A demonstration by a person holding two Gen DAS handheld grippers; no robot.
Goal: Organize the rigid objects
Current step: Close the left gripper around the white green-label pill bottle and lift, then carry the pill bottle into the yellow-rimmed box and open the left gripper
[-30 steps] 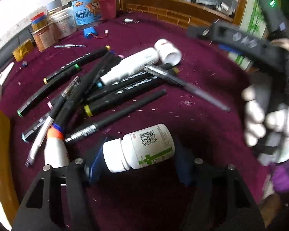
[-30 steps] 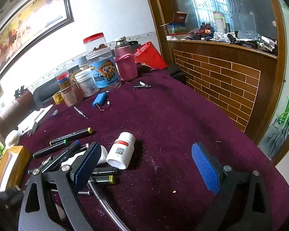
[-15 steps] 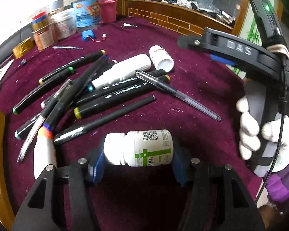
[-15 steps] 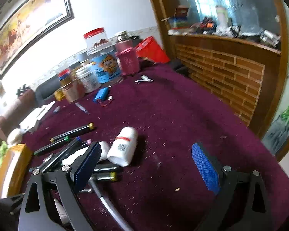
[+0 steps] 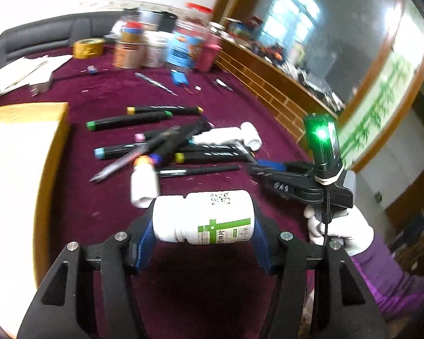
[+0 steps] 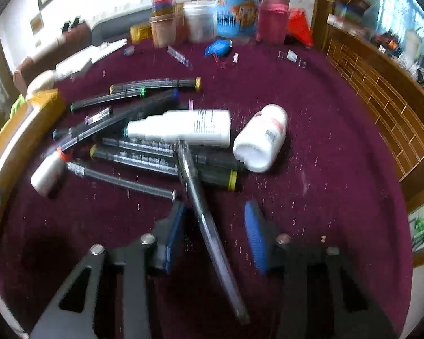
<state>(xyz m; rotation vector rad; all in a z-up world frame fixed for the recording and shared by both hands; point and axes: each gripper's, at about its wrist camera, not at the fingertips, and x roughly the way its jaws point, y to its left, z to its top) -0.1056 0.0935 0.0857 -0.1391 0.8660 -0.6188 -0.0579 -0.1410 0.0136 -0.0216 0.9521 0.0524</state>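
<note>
A: Report the left gripper (image 5: 203,230).

B: Its blue pads are clamped on the two ends of a white pill bottle (image 5: 203,217), which lies crosswise between them, lifted clear of the maroon tablecloth (image 5: 104,203). The bottle is smooth plastic with a green-and-white label and a printed square code.

A: And the right gripper (image 6: 214,233)?

B: Its jaws are closing. A clear pen (image 6: 203,214) runs lengthwise through the gap, and the blue ribbed pads stand apart from it on both sides. The pen's far end rests on the pile of black markers (image 6: 155,158).

A: What does each view add?

B: Only the left wrist view shows the right gripper from outside, with its green lamp, held by a white-gloved hand (image 5: 339,226) over a purple sleeve. Only the right wrist view shows the pen between the jaws, a white spray bottle (image 6: 183,130) lying on the markers, and a second pill bottle (image 6: 261,138) lying just beside it.

A: Limits?

B: The jars (image 6: 229,8) at the table's far edge are motion-blurred, so their labels are unreadable. A yellow-edged box (image 5: 22,163) is cut off at the left, and its contents cannot be seen.
</note>
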